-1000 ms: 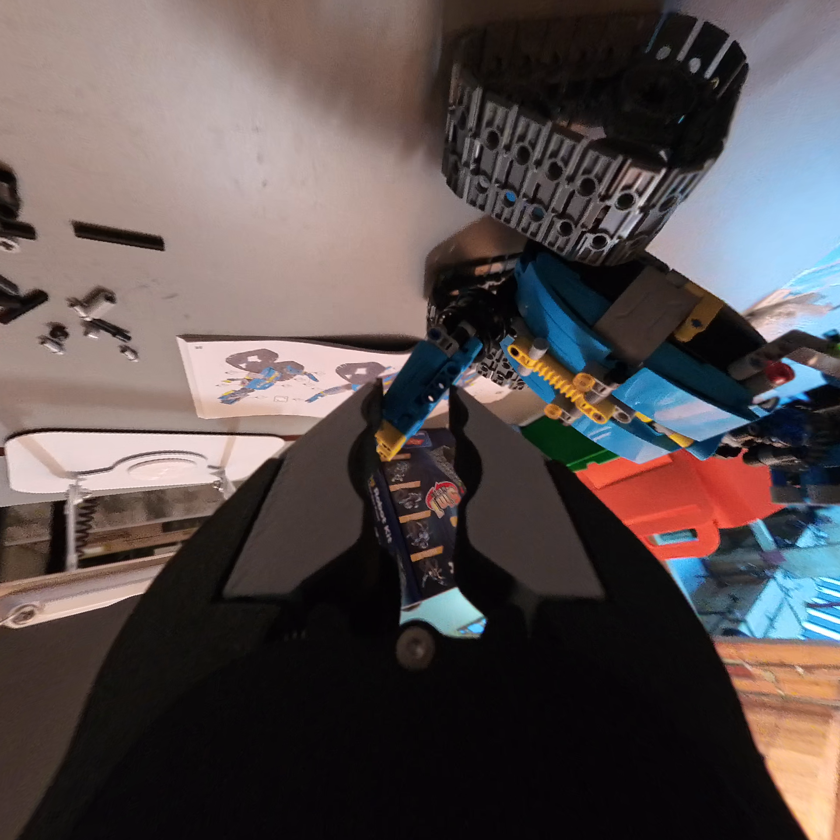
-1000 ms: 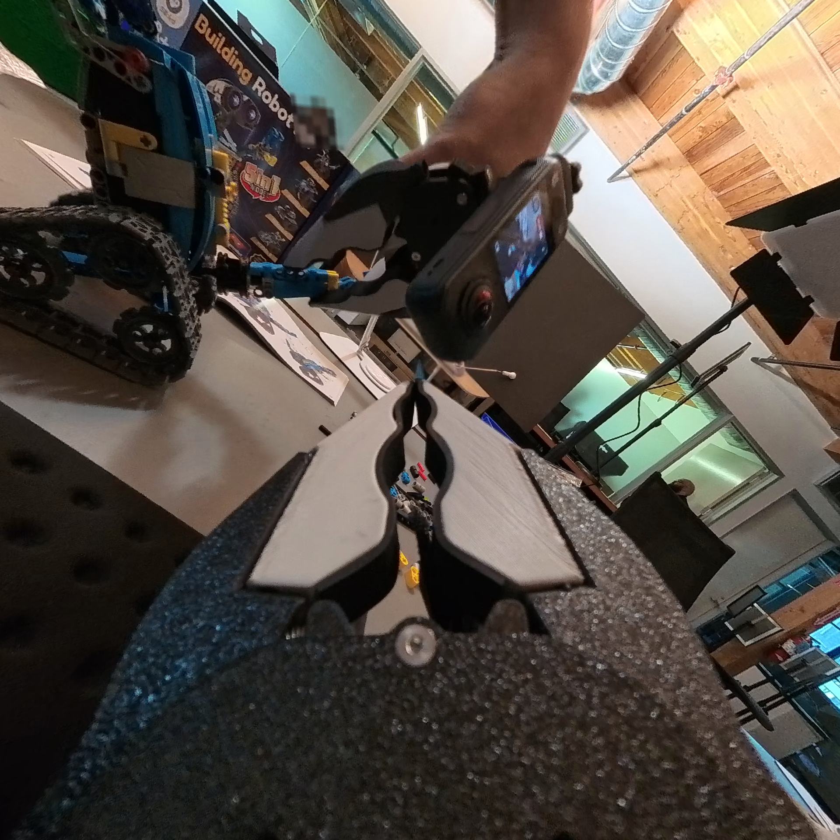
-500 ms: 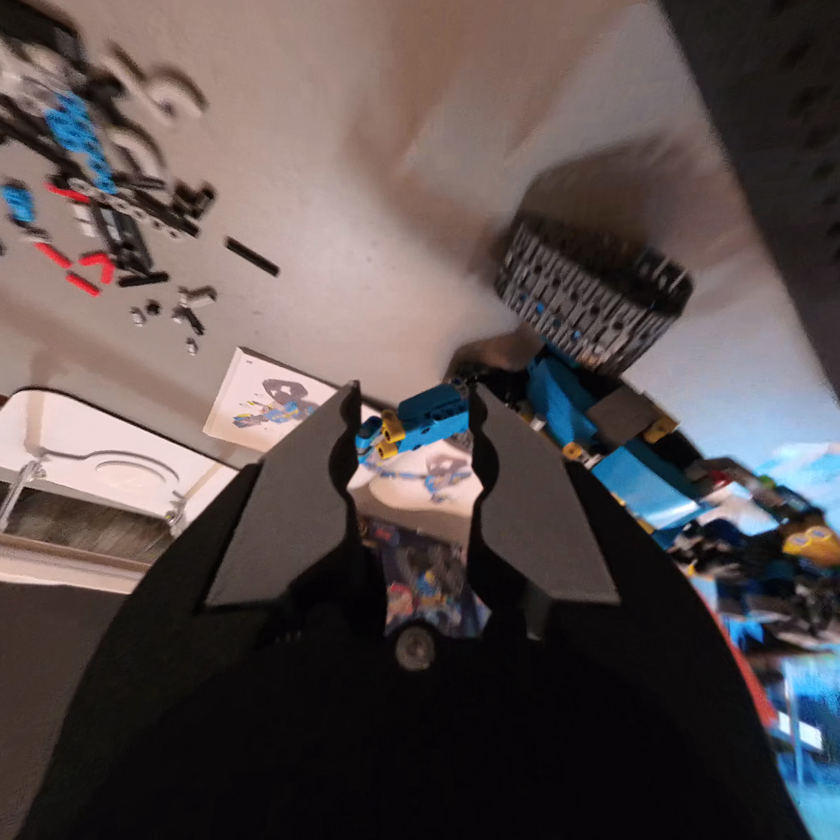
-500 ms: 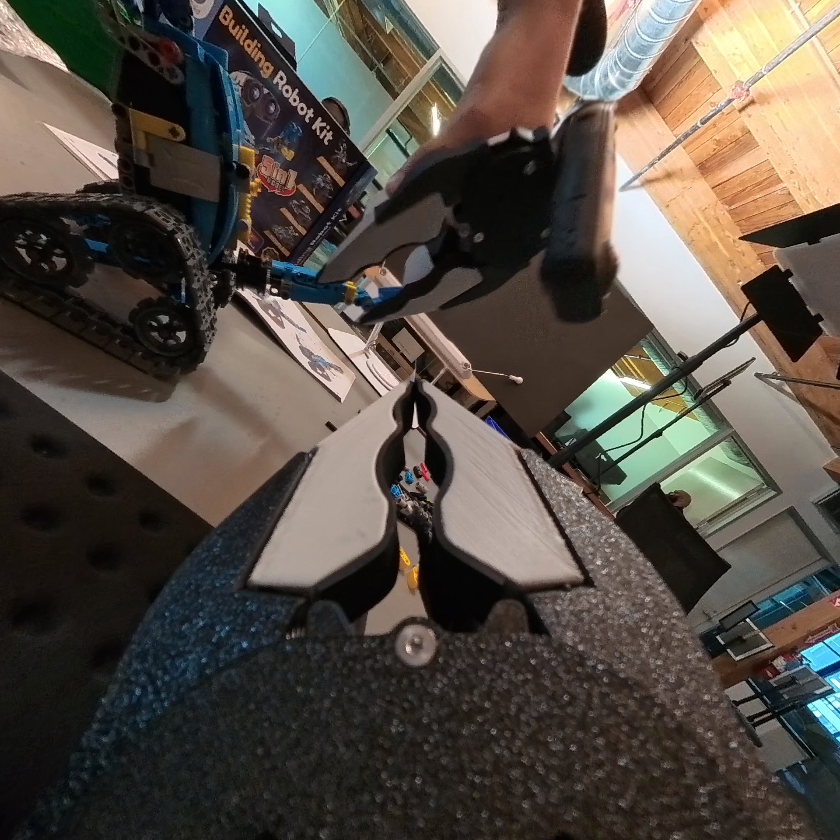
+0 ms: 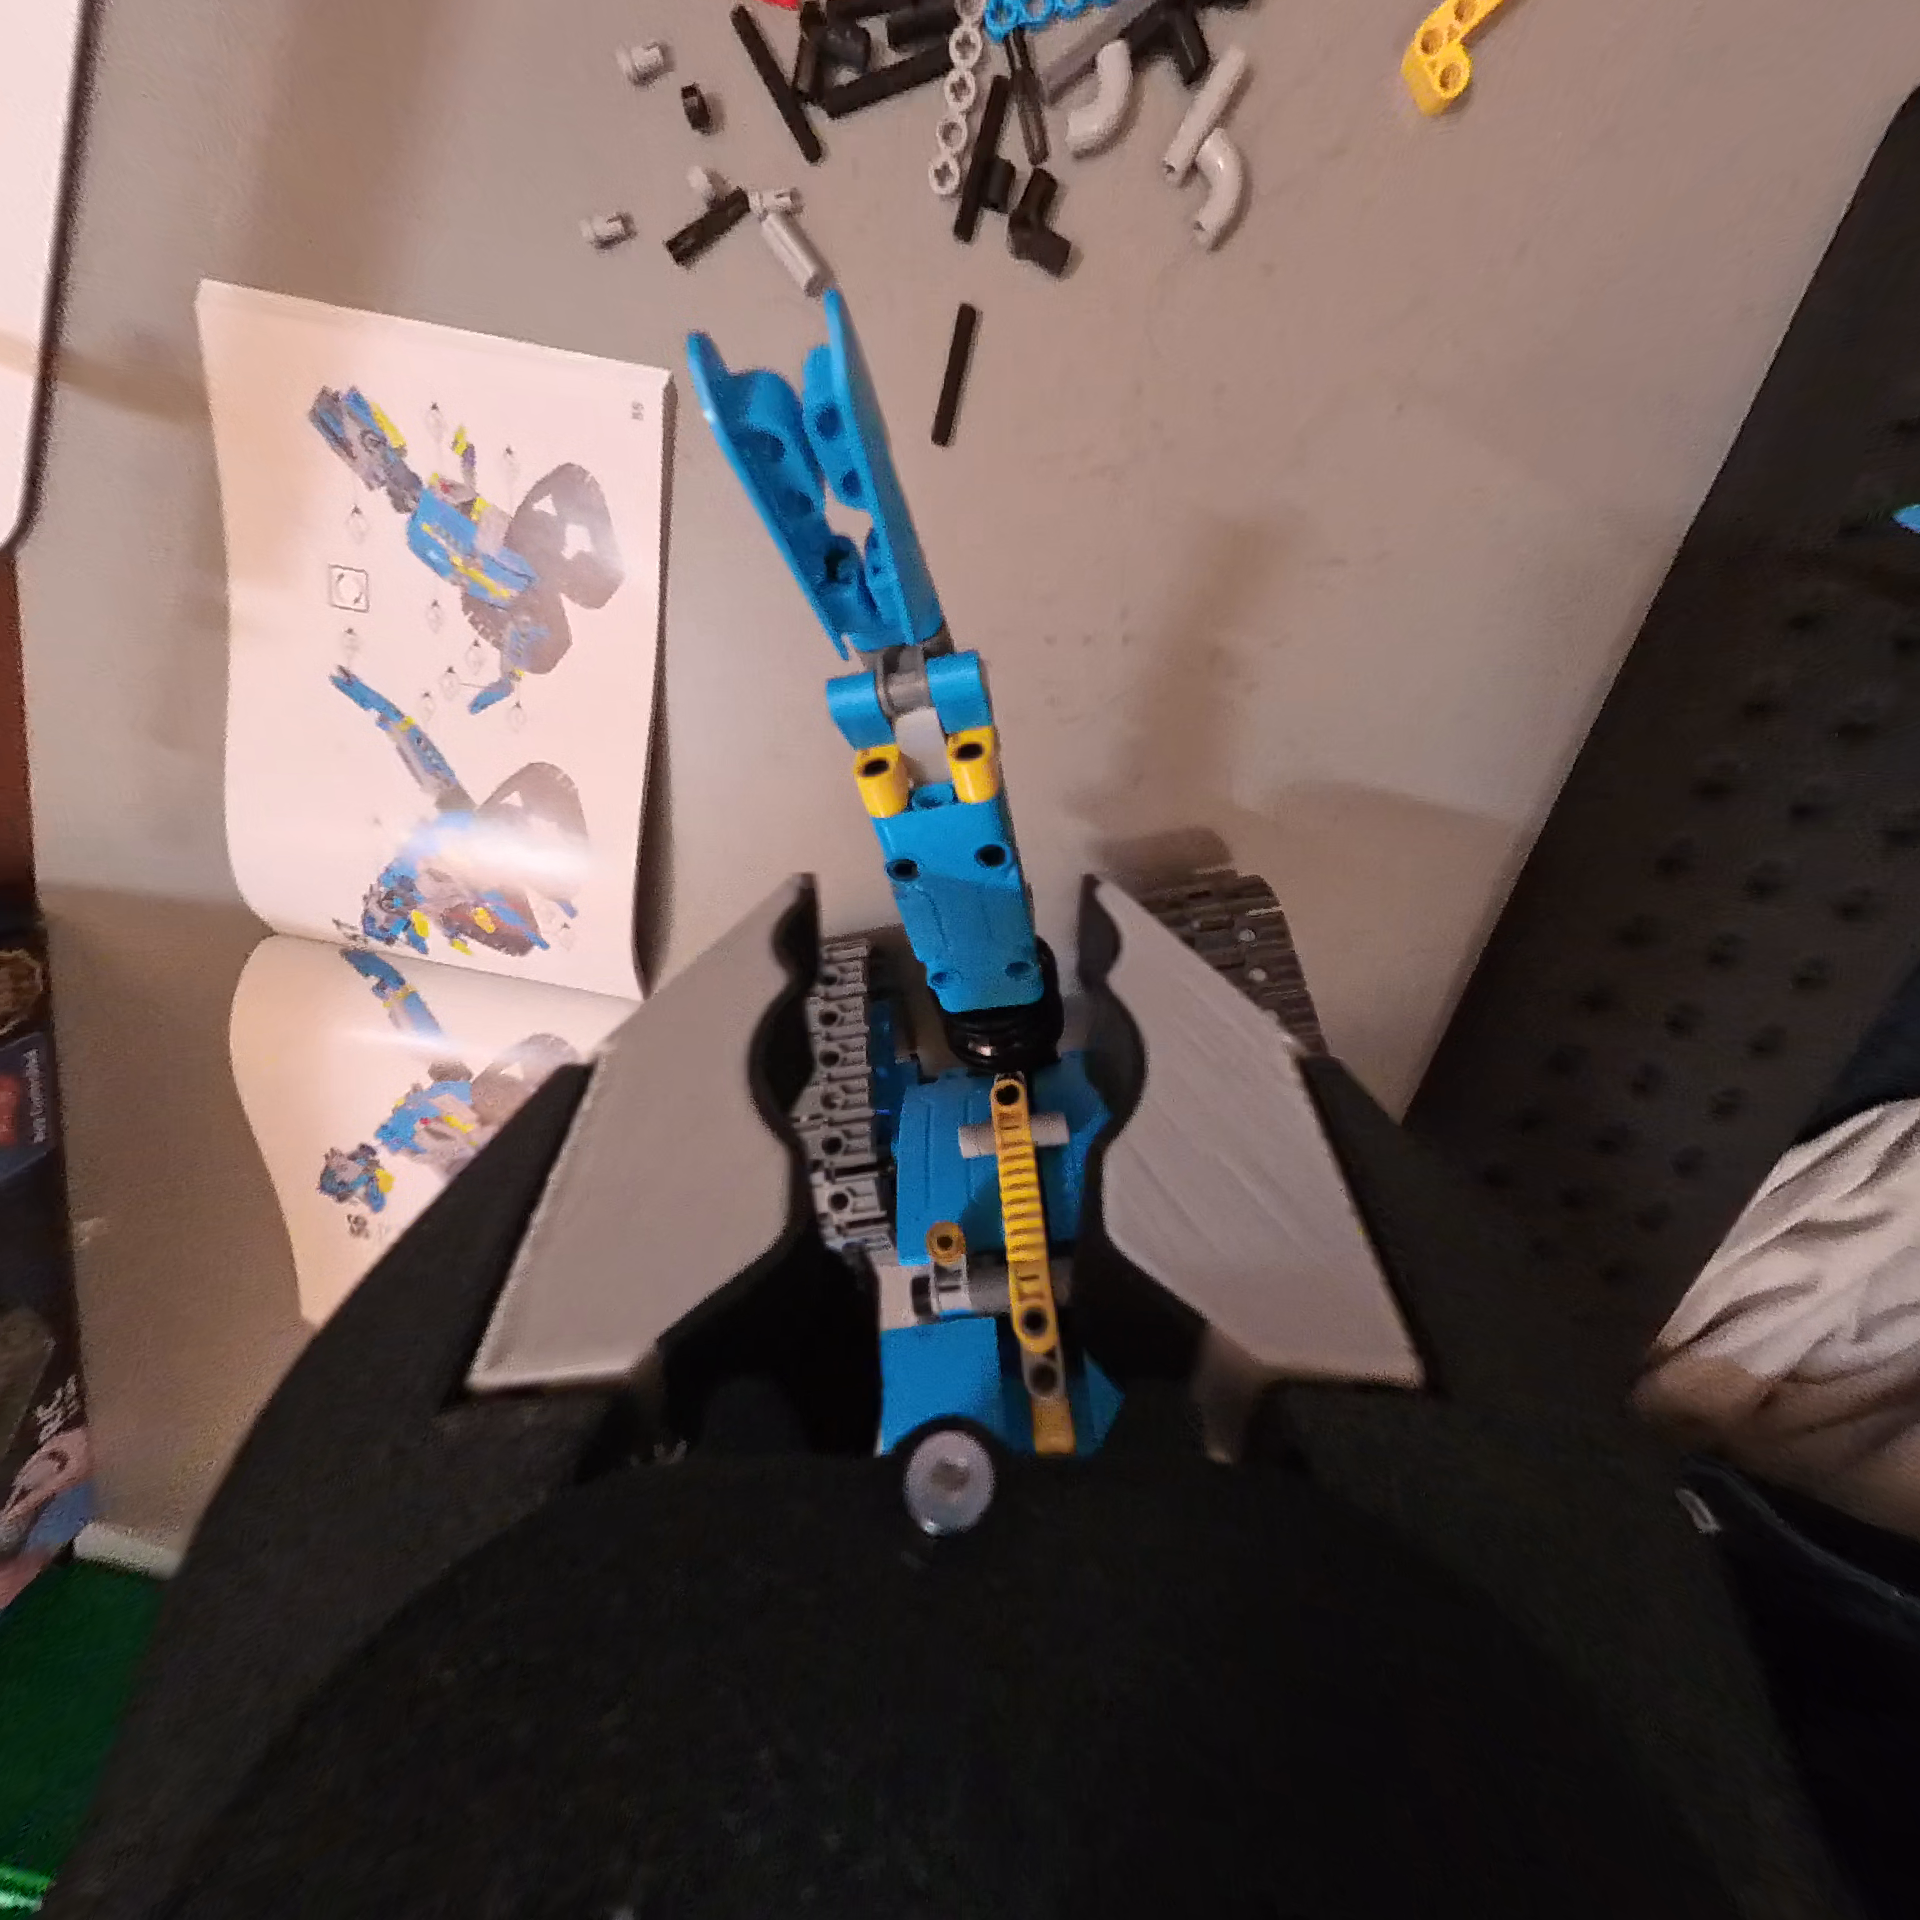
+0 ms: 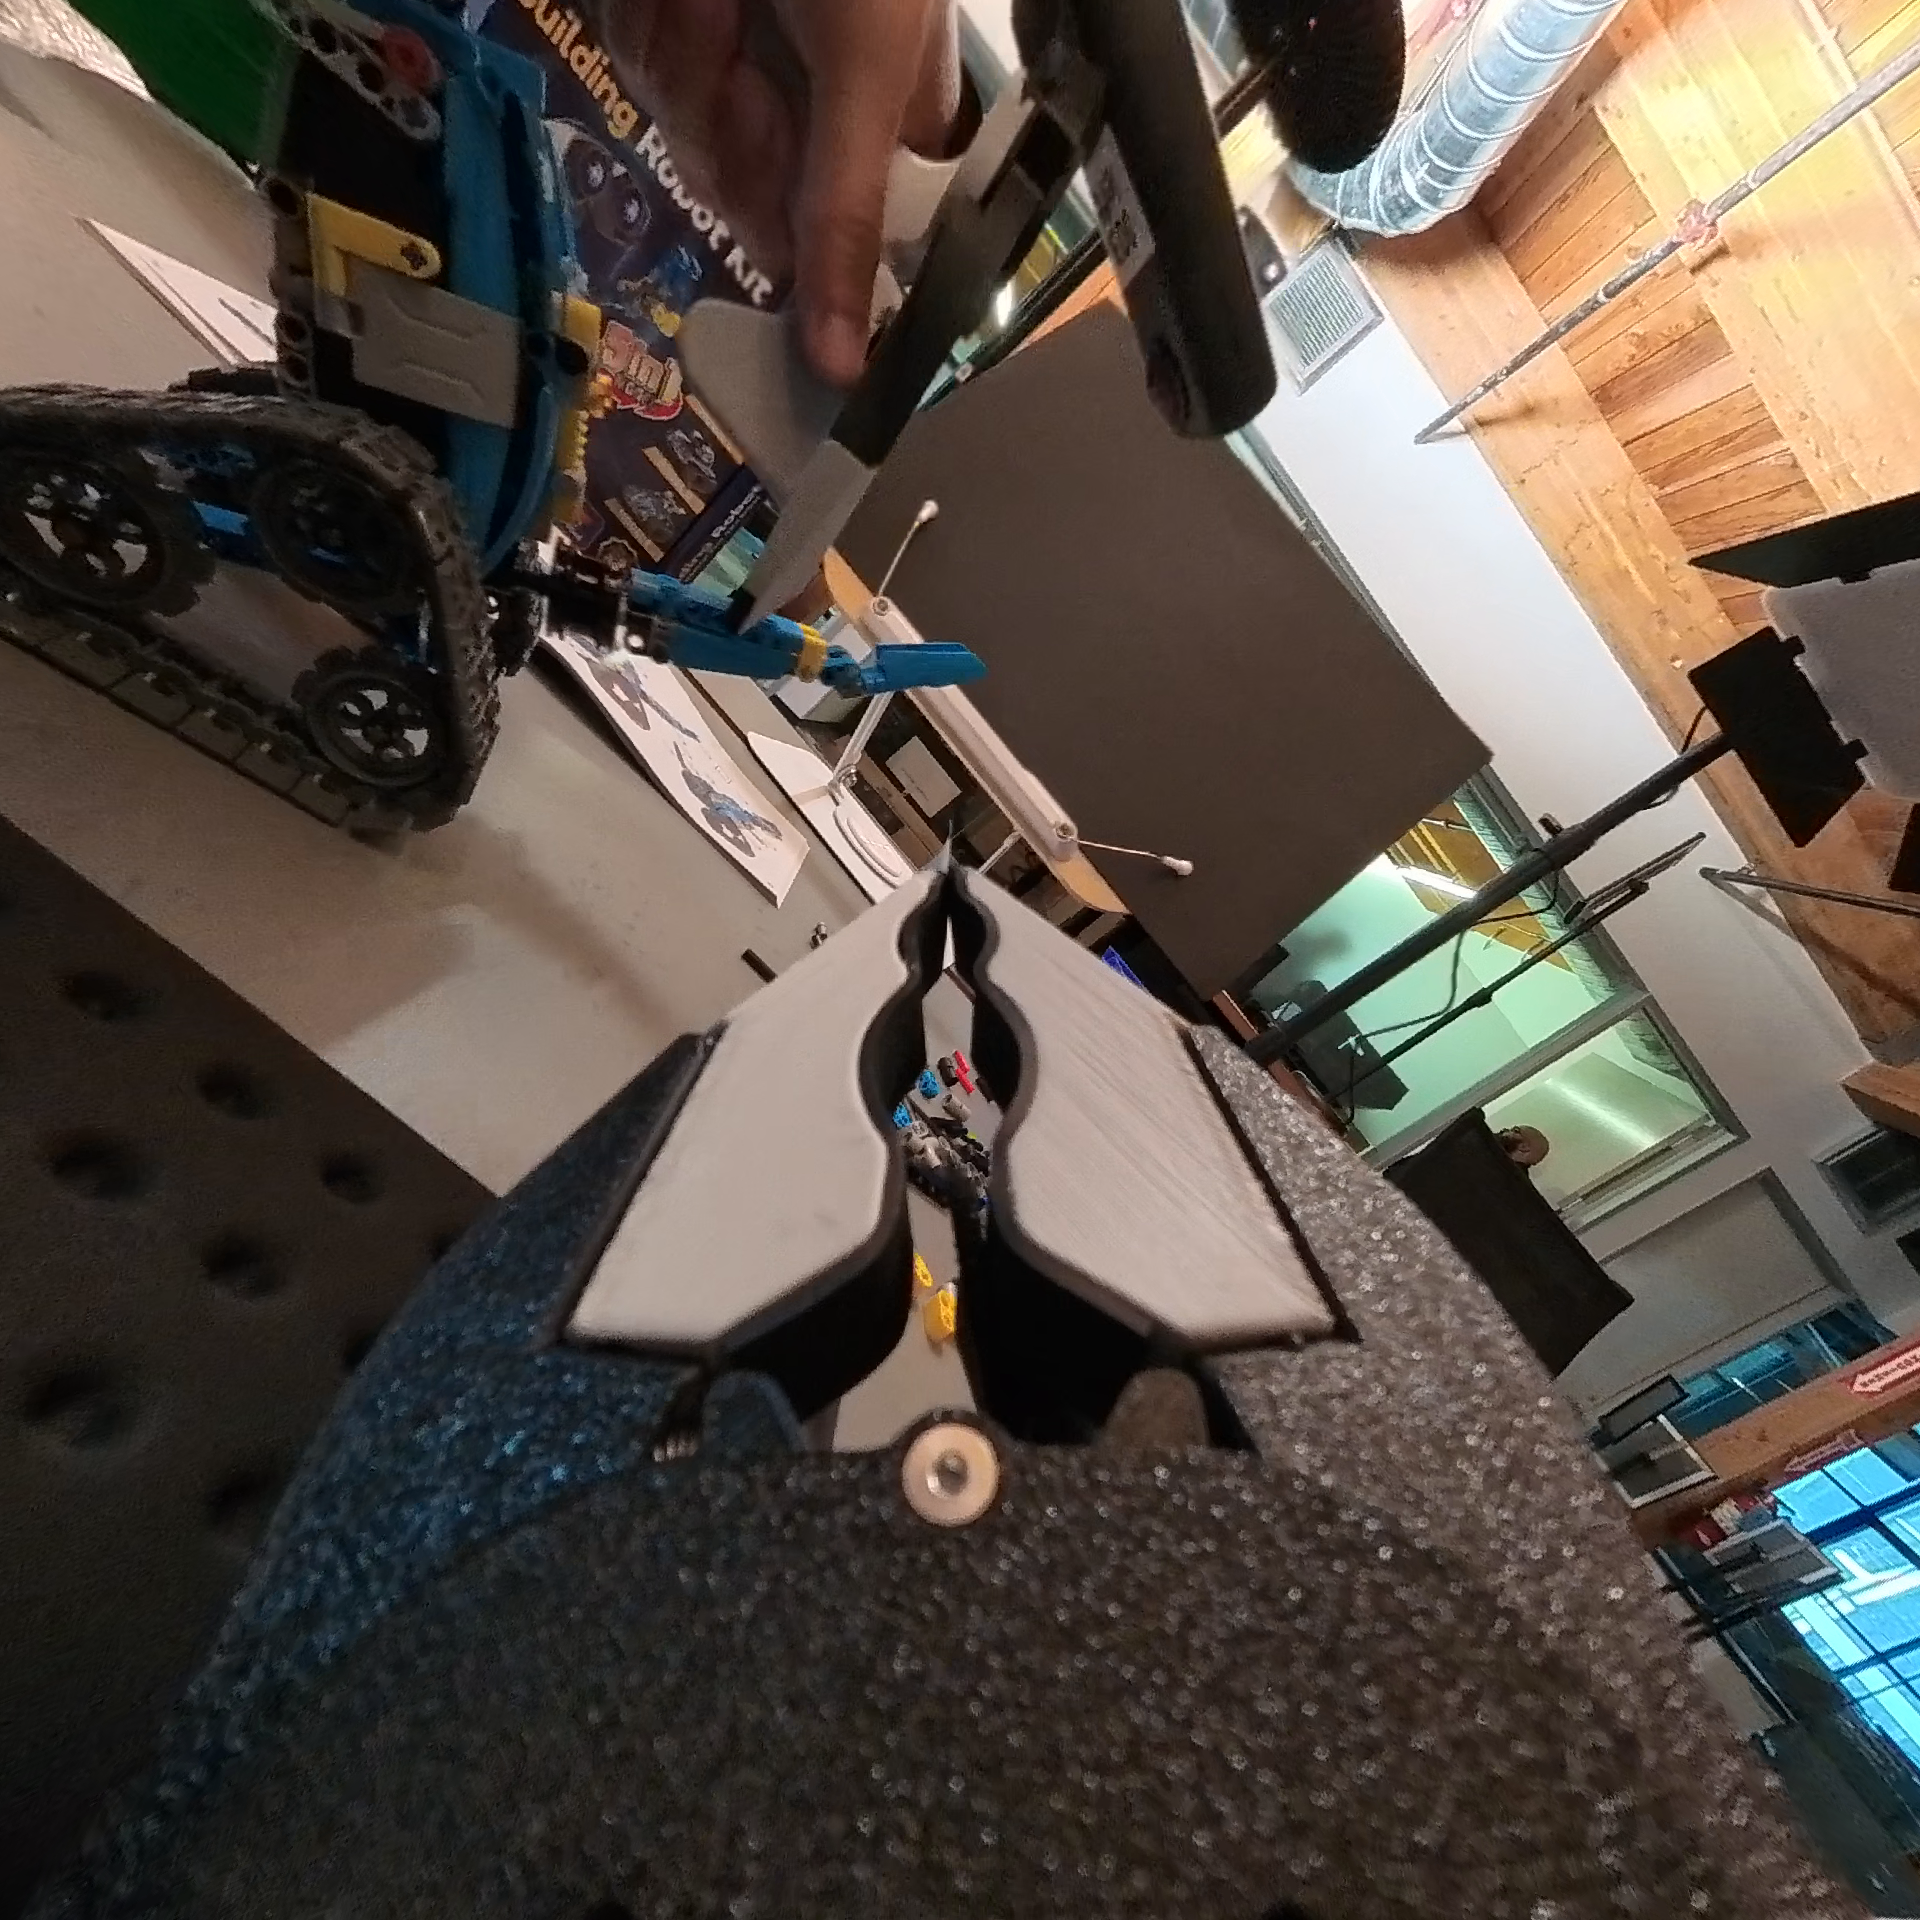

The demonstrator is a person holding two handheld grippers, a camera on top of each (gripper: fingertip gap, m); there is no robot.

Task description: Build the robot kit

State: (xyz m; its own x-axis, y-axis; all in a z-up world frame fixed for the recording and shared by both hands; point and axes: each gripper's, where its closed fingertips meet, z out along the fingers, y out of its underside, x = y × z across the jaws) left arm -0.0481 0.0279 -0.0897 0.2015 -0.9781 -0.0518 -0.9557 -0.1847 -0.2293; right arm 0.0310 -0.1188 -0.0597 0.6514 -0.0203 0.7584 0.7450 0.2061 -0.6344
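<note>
A blue tracked robot model point(image 6: 395, 343) built of bricks stands on the grey table point(image 6: 343, 935). Its jointed blue arm point(image 5: 940, 862) with yellow pins sticks out level over the table and ends in a flat blue claw point(image 5: 821, 478). My left gripper point(image 5: 945, 904) is open and looks down on the arm, one finger on each side of it with small gaps. In the right wrist view, the left gripper's fingertip point(image 6: 774, 592) comes down onto the arm point(image 6: 727, 649). My right gripper point(image 6: 951, 883) is shut and empty, low over the table beside the model.
An open instruction booklet point(image 5: 436, 644) lies left of the arm. Several loose black, grey and yellow parts point(image 5: 987, 114) lie beyond the claw. A black perforated mat point(image 5: 1714, 935) borders the table. The kit's box point(image 6: 665, 416) stands behind the model. A hand point(image 6: 821, 156) holds the left gripper.
My left gripper has let go of the arm's tip, opened wide and swung from the side to above the arm. The right gripper has stayed shut and almost still.
</note>
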